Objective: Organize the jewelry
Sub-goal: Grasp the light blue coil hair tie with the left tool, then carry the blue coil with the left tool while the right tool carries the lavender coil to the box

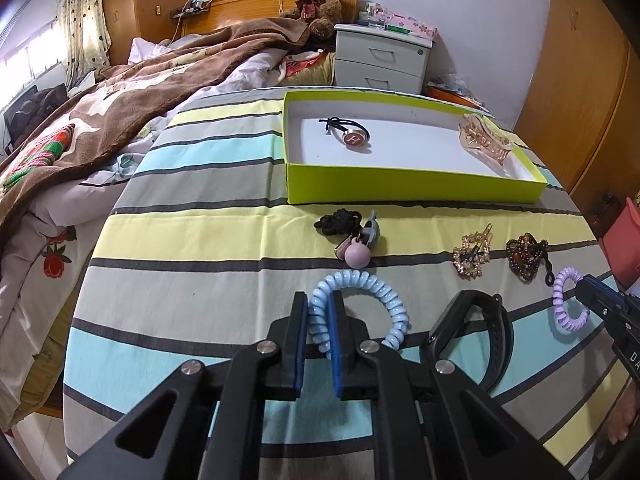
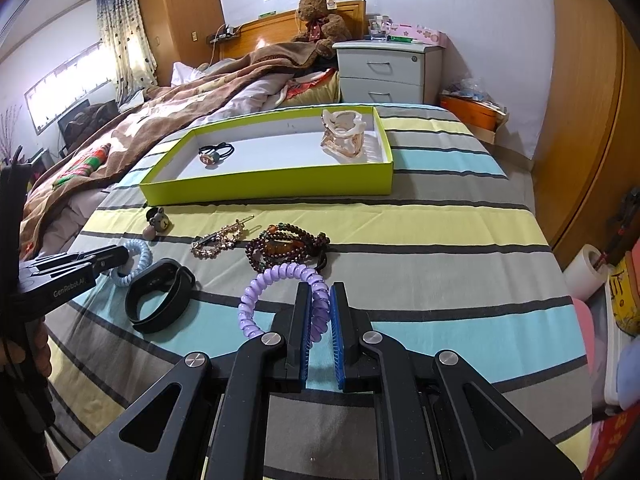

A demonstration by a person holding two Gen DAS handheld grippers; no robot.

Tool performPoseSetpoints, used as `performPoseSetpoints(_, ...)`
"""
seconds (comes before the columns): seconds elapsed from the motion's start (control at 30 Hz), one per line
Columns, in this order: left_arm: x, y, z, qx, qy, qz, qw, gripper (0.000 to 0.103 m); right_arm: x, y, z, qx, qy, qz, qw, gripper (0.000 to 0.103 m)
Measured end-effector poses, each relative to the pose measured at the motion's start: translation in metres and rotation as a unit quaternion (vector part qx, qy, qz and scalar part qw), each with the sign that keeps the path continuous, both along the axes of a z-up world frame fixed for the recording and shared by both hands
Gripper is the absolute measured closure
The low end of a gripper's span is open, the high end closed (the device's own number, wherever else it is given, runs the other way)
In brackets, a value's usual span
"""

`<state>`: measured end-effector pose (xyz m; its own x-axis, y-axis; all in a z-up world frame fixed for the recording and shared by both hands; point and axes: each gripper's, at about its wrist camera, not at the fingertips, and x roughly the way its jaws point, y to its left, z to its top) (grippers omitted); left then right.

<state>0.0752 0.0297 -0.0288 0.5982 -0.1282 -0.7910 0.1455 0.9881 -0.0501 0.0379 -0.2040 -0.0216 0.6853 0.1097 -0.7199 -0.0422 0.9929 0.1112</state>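
On the striped bed, each hand-held gripper pinches a coil tie, left (image 1: 319, 308) on blue (image 1: 360, 300), right (image 2: 320, 306) on purple (image 2: 280, 292), with the green box (image 2: 272, 186) straight ahead, farther off.

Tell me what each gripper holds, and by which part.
Left gripper: blue spiral hair tie, by its left coils. Right gripper: purple spiral hair tie, by its right coils.

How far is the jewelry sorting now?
Done: a hair tie and a claw clip lie in the tray. In hand: left gripper around the blue coil, right gripper around the purple coil. Left: watch band, beads, gold clip, bear ties.
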Motion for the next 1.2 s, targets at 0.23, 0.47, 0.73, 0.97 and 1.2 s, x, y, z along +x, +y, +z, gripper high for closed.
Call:
performPoseSetpoints(0.23, -0.002, 0.006, 0.004, -0.005, -0.003, 0.008, 1.0, 0.092, -0.003, 0.001, 0.004, 0.002, -0.004, -0.001, 1.0, 0.093)
performPoseSetpoints(0.47, -0.008, 0.012, 0.014, -0.014, -0.013, 0.013, 0.9997, 0.092, -0.006, 0.002, 0.011, 0.007, -0.012, 0.002, 1.0, 0.093)
performPoseSetpoints(0.73, -0.013, 0.015, 0.026, -0.021, -0.025, 0.012, 0.9994, 0.092, -0.006, 0.005, 0.023, 0.01, -0.024, 0.004, 1.0, 0.093)
performPoseSetpoints(0.97, -0.013, 0.016, 0.039, -0.024, -0.037, 0.011, 0.999, 0.092, -0.003, 0.008, 0.034, 0.009, -0.035, 0.007, 0.999, 0.093)
performPoseSetpoints(1.2, -0.009, 0.017, 0.054, -0.028, -0.048, 0.011, 0.9984, 0.092, 0.004, 0.01, 0.049, 0.007, -0.048, 0.007, 0.999, 0.093)
